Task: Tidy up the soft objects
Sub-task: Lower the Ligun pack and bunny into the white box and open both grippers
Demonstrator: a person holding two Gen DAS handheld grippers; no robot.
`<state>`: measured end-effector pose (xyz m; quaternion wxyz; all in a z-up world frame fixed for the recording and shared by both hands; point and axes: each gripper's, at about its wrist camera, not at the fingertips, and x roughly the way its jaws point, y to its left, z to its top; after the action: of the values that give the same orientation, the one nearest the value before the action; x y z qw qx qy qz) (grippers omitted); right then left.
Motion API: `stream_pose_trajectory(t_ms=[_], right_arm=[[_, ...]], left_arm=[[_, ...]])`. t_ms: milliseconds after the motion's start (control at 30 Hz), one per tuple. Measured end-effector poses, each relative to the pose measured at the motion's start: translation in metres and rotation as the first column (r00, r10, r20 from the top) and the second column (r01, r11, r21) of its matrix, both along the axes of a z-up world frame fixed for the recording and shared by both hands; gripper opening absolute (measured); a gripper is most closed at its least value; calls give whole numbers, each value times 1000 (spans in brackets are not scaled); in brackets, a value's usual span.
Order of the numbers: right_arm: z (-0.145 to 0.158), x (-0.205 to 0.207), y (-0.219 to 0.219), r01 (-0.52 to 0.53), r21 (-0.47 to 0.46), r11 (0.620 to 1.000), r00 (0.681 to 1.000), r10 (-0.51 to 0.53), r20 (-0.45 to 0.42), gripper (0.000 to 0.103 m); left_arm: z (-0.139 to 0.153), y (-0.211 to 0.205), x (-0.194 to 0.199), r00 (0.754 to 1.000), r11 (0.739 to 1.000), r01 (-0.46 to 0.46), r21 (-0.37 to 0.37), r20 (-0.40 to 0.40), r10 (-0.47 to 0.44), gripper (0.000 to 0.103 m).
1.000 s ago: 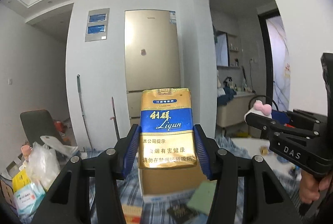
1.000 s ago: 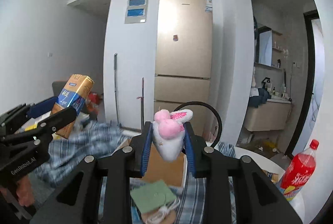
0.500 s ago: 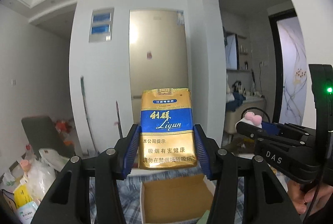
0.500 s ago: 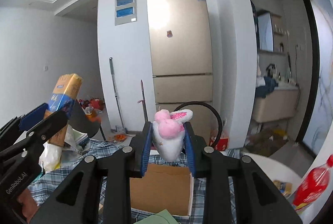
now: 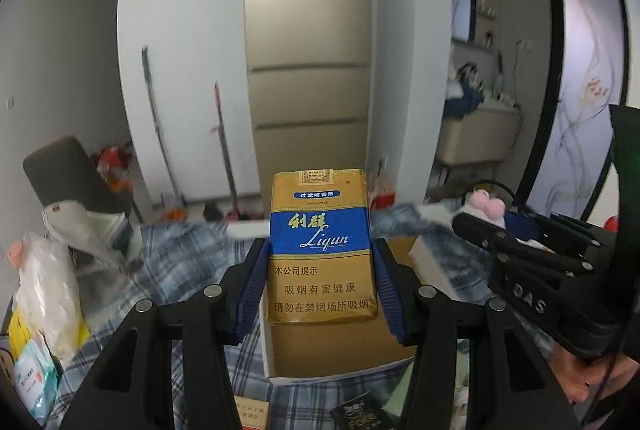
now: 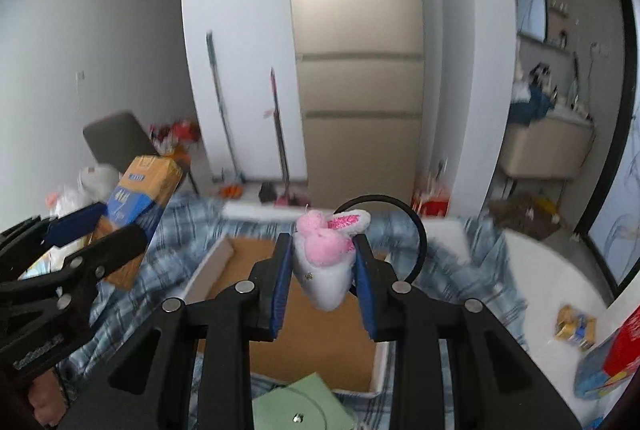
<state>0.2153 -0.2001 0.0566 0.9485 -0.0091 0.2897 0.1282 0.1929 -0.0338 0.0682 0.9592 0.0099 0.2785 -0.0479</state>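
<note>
Left gripper: its jaws are clamped on the cigarette pack and hold it upright in the air, above the near edge of the box.
Right gripper: its jaws are squeezed tight on the bunny toy, a small white and pink soft toy with a black loop, held up over the middle of the box.
Box: an open cardboard box with white walls. It sits on the blue checked cloth.
Green card: lies on the cloth, just beside the near wall of the box.
Red bottle: stands at the right edge of the table.
</note>
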Motion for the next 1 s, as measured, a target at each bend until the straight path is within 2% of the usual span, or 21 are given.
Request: stream_pose_trajectory(t_ms=[167,300,400,600,1000], right_arm=[[-36,19,5,-5,-46,999,994,0,-109,29],[-54,29,10,-26,-66,997,986,14,-168,29],[-67,35,11,-47,-58,997,975,33,-219,29],[-89,47,12,-35,-92,995,962,8,-273,29],[-99,51,17,-58,-100,993,950,24,-311,29]], left_arm=[[-34,1,31,992,1000,10,23,-123,-7,54],[-64,4,50,973,1000,18,14,-229,-14,54],[-81,3,58,963,999,11,42,-268,0,54],[-99,4,67,948,998,8,64,-317,13,54],[-119,1,76,935,997,12,70,-353,13,54]])
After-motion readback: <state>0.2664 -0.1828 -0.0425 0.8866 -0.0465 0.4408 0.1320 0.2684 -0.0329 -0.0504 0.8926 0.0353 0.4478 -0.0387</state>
